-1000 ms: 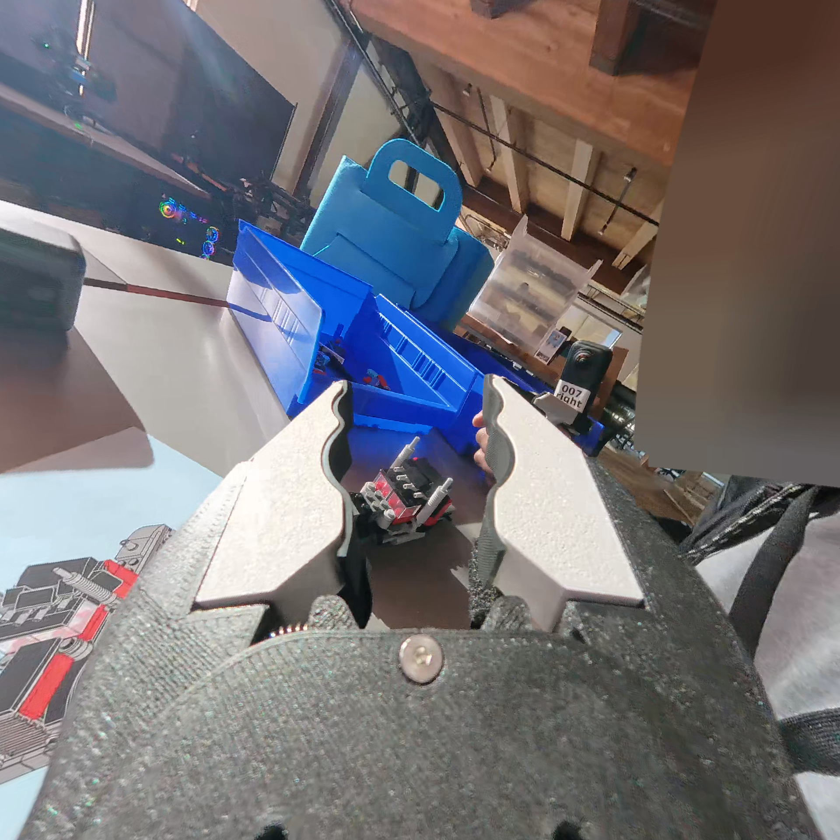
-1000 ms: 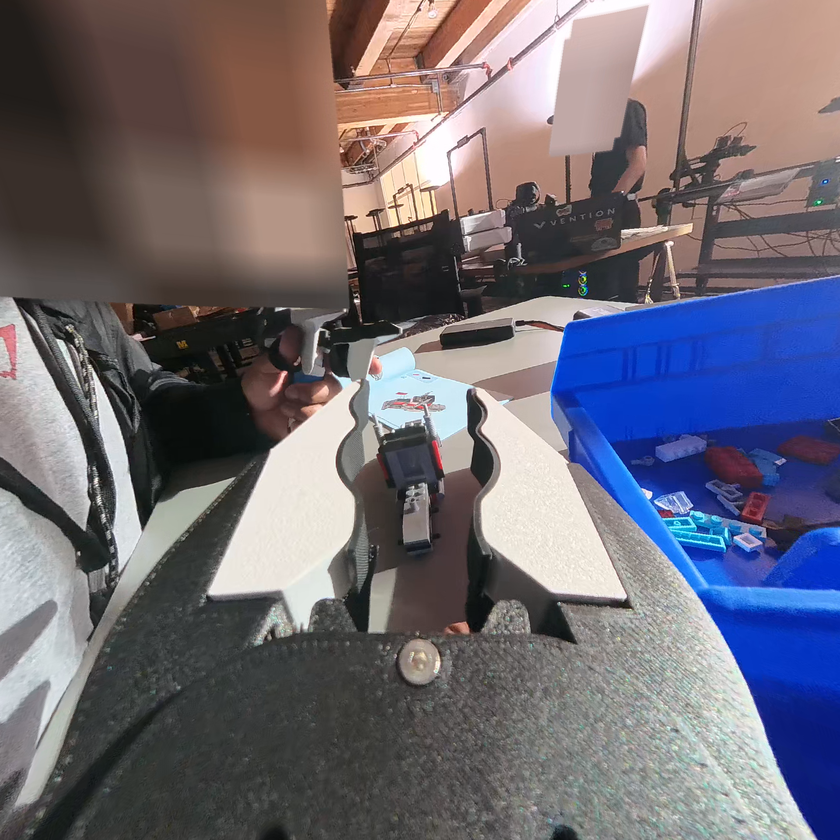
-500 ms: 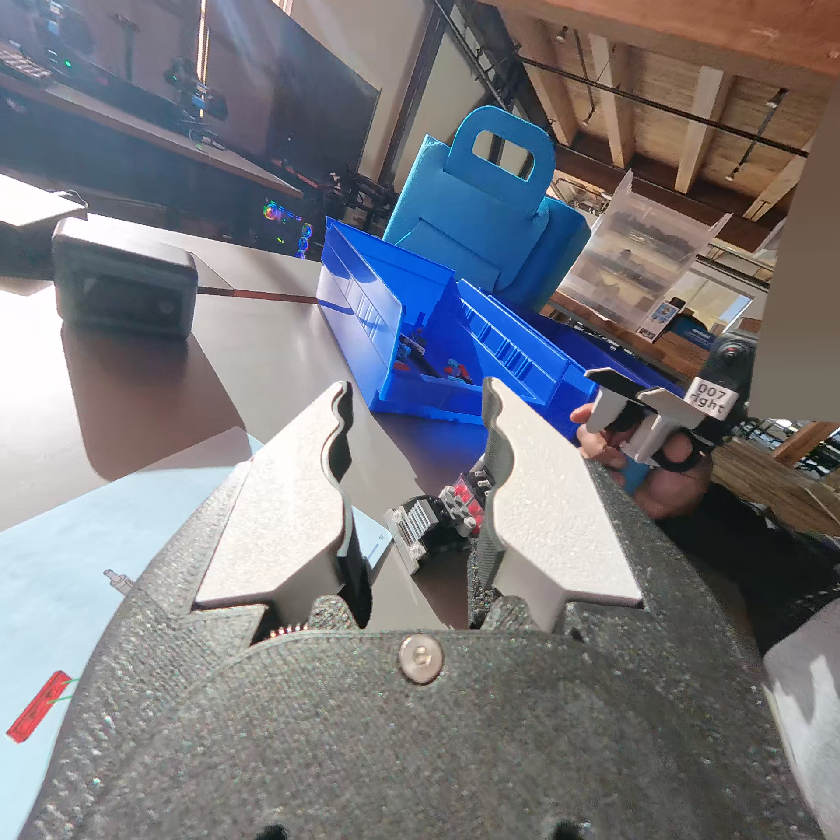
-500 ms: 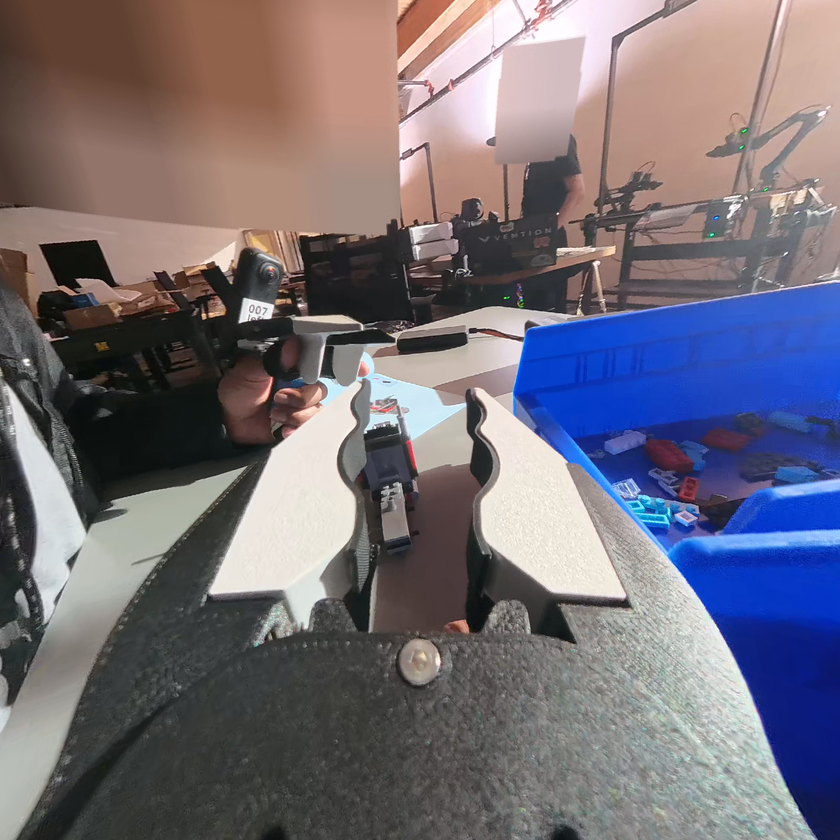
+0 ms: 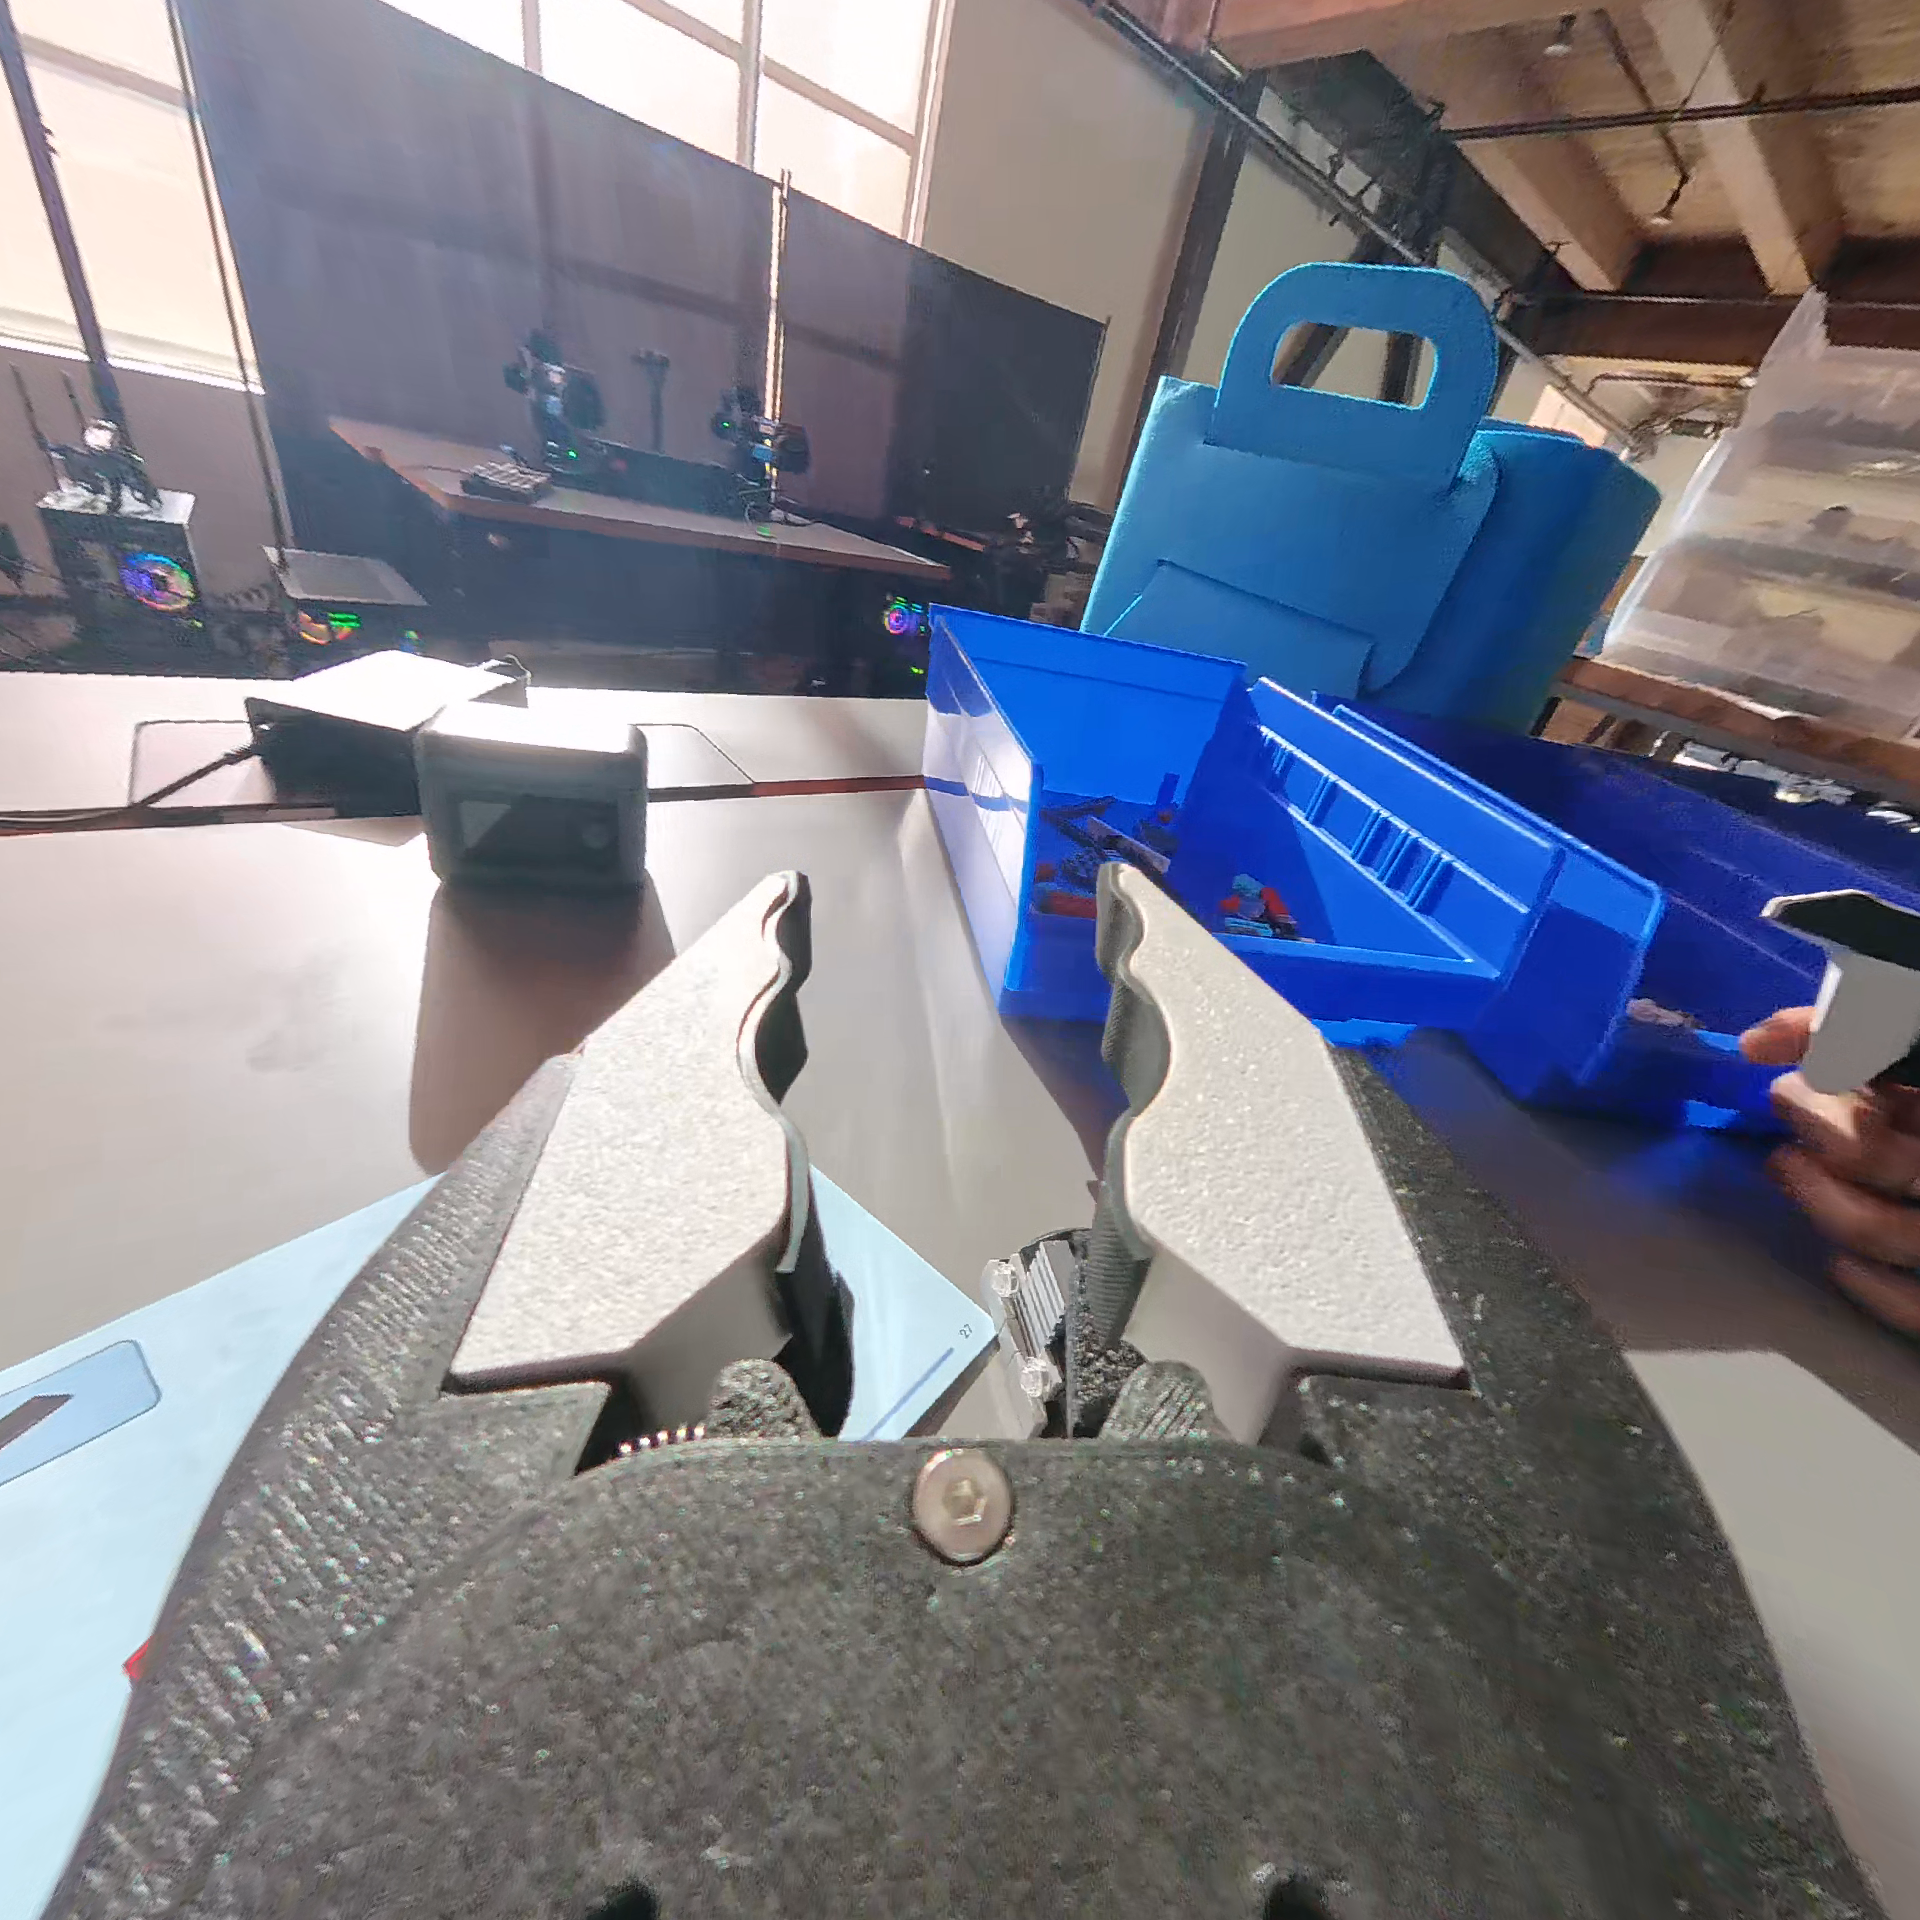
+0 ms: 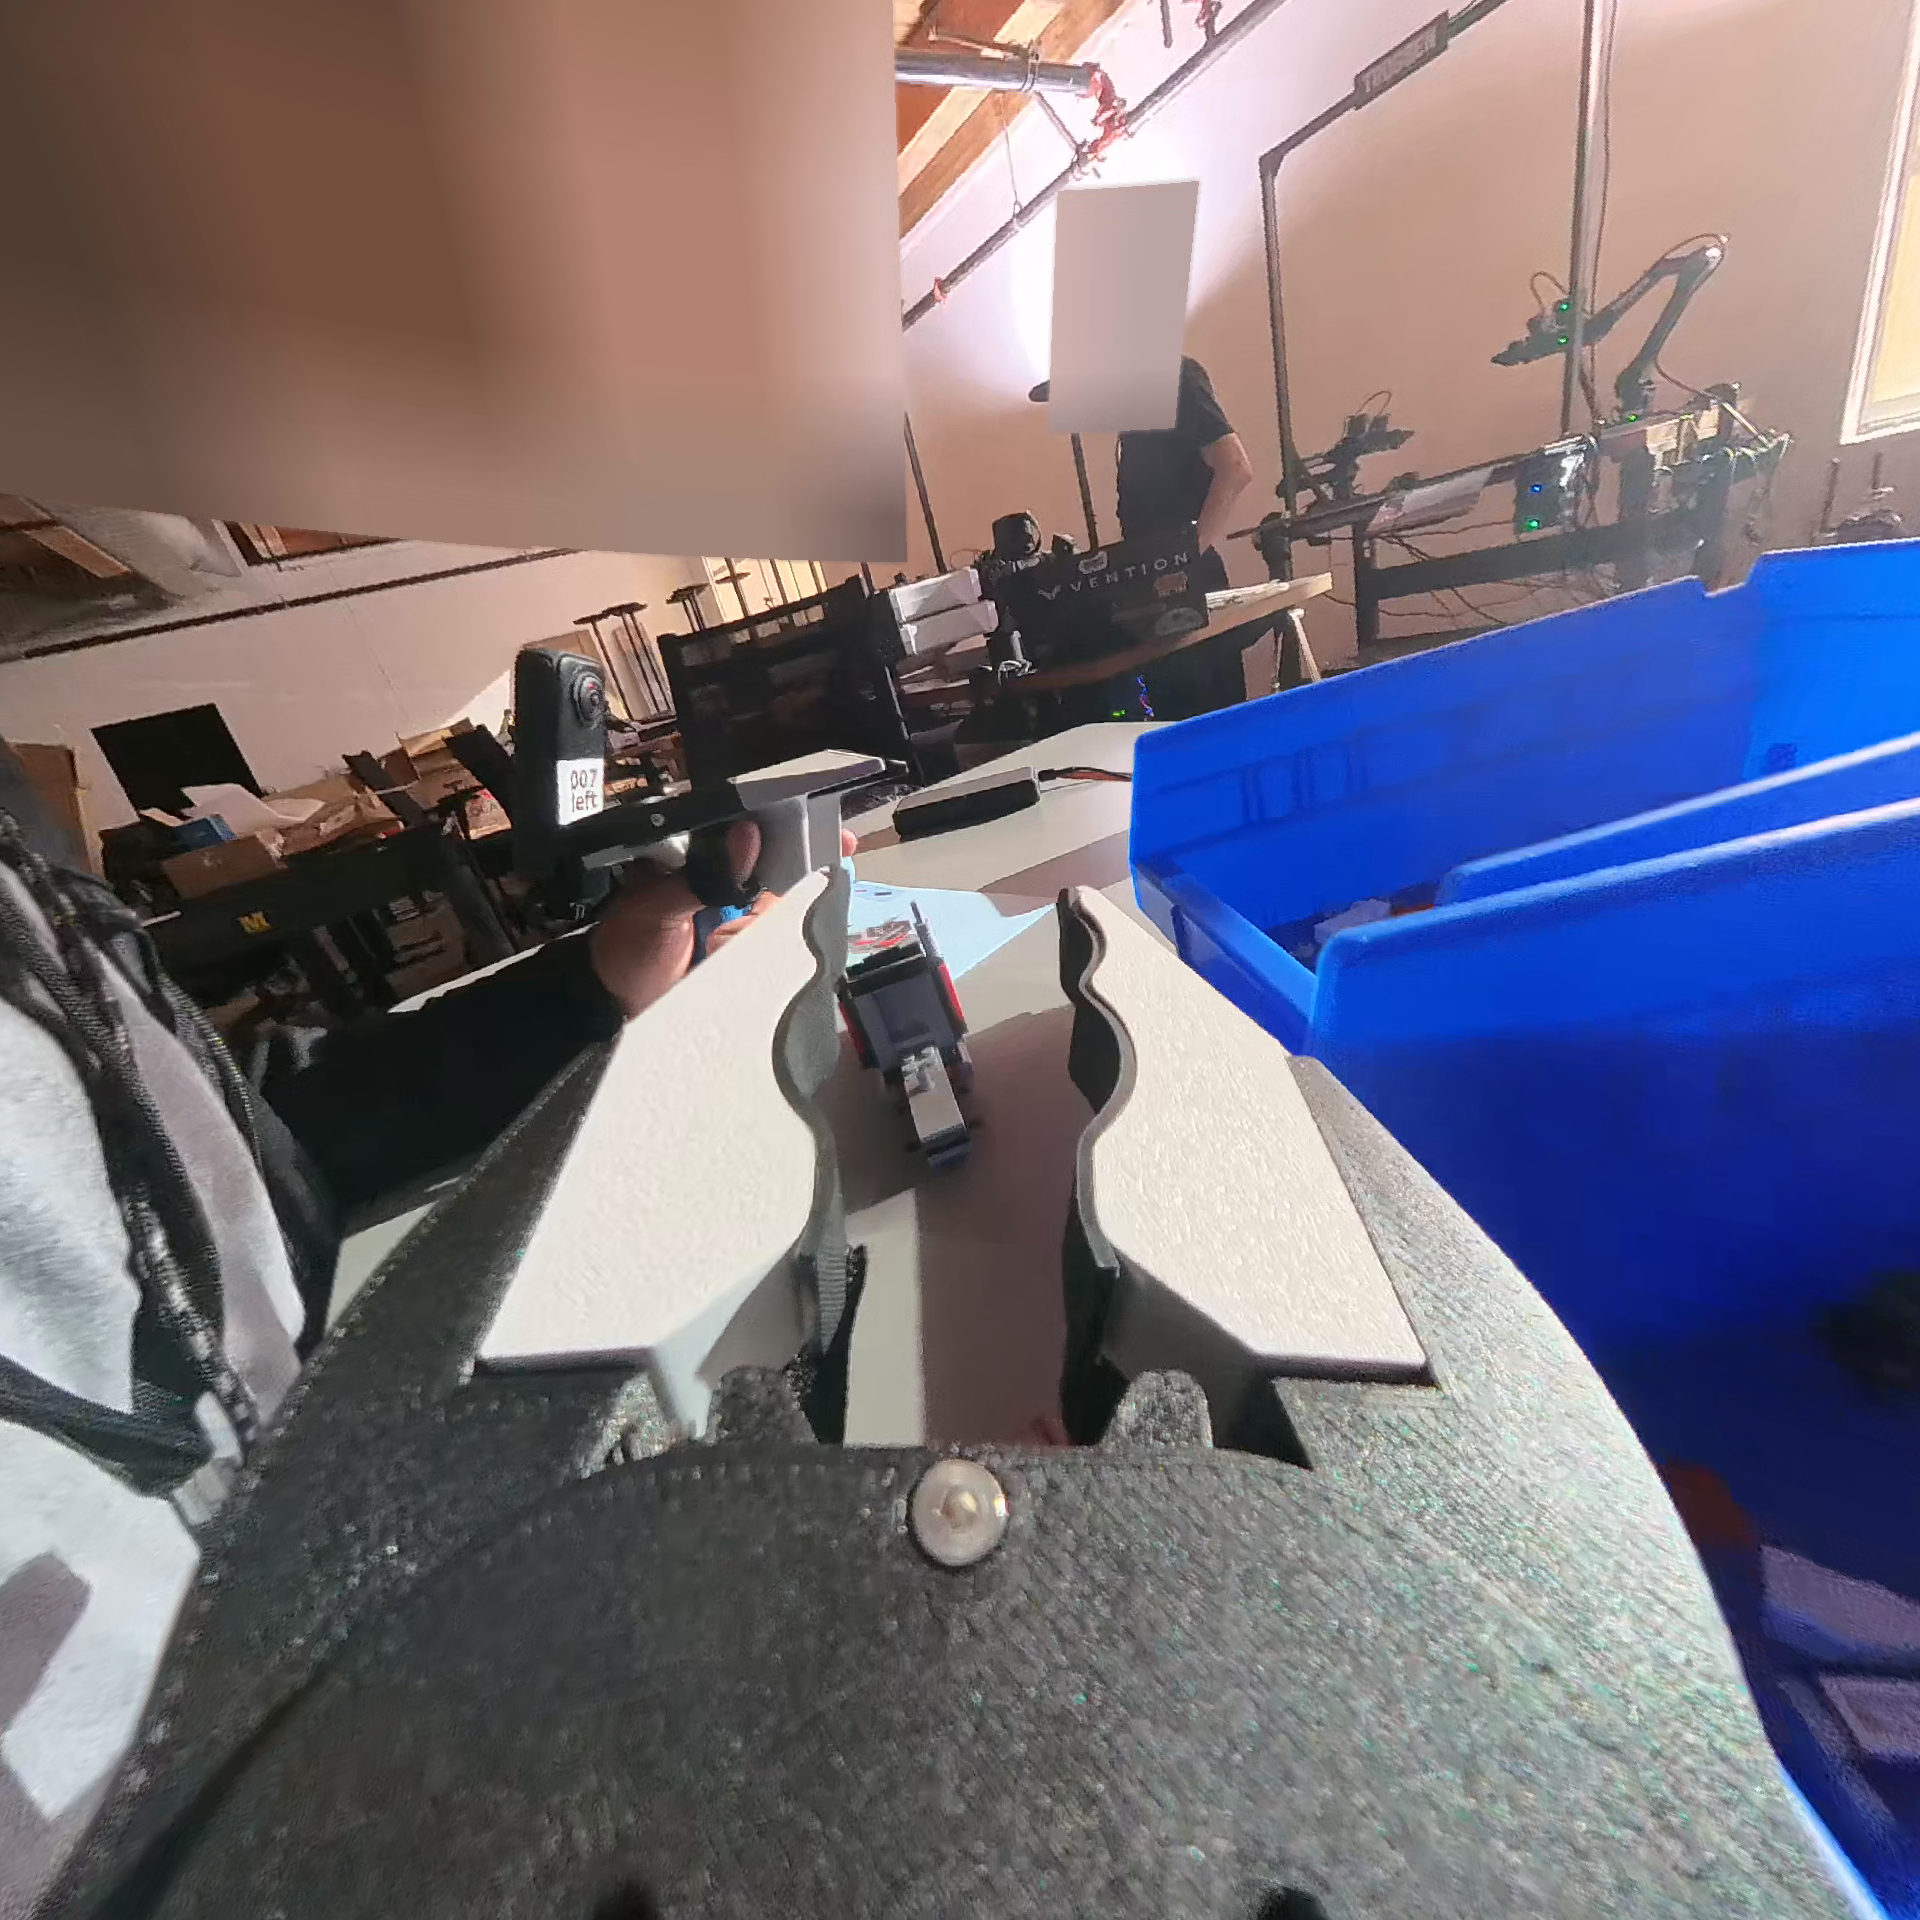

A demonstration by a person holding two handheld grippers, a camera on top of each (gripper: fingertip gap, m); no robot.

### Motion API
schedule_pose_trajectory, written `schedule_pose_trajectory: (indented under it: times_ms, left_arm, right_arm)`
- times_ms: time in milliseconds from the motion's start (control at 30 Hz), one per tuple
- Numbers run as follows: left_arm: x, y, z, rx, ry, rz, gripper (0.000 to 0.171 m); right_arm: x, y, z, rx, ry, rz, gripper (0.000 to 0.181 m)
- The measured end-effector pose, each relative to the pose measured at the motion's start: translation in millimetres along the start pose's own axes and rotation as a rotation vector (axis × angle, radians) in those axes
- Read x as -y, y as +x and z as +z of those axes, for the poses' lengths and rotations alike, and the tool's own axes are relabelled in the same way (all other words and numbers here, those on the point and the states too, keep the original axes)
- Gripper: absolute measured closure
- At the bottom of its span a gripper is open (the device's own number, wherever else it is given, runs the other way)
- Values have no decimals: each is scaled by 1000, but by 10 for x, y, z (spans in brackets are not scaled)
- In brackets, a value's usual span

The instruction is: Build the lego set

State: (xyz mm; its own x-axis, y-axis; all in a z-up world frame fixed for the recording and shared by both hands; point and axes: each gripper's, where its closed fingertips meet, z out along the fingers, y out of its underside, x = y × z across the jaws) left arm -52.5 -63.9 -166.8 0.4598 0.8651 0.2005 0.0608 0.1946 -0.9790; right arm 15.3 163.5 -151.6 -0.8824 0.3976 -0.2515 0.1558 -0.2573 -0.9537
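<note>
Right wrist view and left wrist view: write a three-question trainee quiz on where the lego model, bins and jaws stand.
1. True or false: the right gripper has its jaws shut on the small black, red and grey lego model.
2. In the left wrist view, what does the open blue plastic bin hold? A) loose lego pieces B) a folded cloth C) nothing
3. Fill in: the pale blue paper instruction sheet lies flat on the ____.

Key
1. False: the jaws stand open and the model rests on the grey tabletop between them.
2. A
3. Tabletop, under the left gripper, whose jaws are also open.
</note>
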Motion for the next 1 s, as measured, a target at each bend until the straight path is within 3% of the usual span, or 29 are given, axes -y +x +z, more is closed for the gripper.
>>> schedule_pose_trajectory:
  times_ms: [233,633,1000]
  left_arm:
    - [-41,-35,32,26,-30,-1,116]
    - [-98,-113,49,70,-69,-42,117]
    - [-123,-157,61,97,-85,-50,118]
  right_arm:
    - [102,17,-312,20,40,60,140]
    - [276,33,-1026,-2,78,8,140]
    - [586,194,-1684,-15,269,151,141]
